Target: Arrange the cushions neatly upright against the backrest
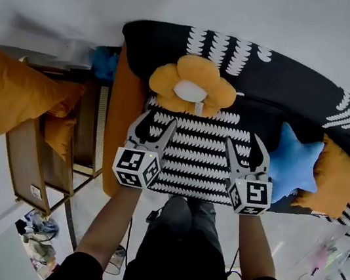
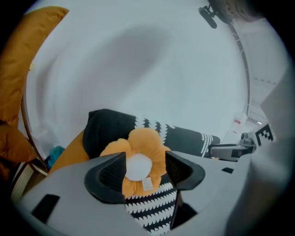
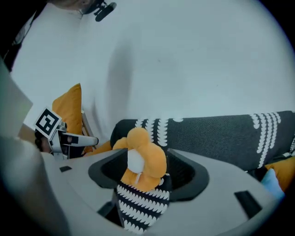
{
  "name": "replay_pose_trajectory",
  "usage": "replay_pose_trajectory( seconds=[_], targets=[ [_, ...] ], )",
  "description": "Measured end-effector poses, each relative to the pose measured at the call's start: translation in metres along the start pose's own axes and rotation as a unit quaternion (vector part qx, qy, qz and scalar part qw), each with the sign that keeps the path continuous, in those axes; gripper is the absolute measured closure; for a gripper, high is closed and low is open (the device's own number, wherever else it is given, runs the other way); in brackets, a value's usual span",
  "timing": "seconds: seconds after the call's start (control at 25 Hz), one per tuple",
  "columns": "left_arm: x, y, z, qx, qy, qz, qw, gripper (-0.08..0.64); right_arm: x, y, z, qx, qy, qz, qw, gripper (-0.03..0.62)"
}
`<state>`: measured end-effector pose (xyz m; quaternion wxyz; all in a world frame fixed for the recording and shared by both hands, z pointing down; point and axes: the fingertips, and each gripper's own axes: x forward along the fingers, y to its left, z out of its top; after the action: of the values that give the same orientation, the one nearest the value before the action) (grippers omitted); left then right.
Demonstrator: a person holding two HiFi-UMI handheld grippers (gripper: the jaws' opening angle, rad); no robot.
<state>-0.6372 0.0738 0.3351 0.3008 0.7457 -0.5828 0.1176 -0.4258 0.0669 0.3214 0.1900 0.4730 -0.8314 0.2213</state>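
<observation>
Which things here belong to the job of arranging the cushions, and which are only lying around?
Job: flower cushion, star cushion, orange cushion at the sofa's right end, backrest.

Lying about: wooden chair, orange pillows on it, floor clutter.

Striped seat is lying open
Flower cushion is blocking behind it — star cushion is crowding the right.
</observation>
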Motion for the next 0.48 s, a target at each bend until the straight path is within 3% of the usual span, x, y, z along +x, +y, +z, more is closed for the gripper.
replay_pose_trajectory(
  seconds=[0.28,0.48],
  targets=[
    [-0.094,-0.047,0.056,0.060,-0.042,-0.047,0.9962,0.276,-0.091,0.018,0.035,0.011,-0.059,-0.029,0.998,0.314],
    [-0.160,-0.078,0.062,0.051,-0.067,-0.074,0.9937,0.276,-0.134,0.052,0.060,0.006,-0.088,-0.023,0.996,0.318]
  ],
)
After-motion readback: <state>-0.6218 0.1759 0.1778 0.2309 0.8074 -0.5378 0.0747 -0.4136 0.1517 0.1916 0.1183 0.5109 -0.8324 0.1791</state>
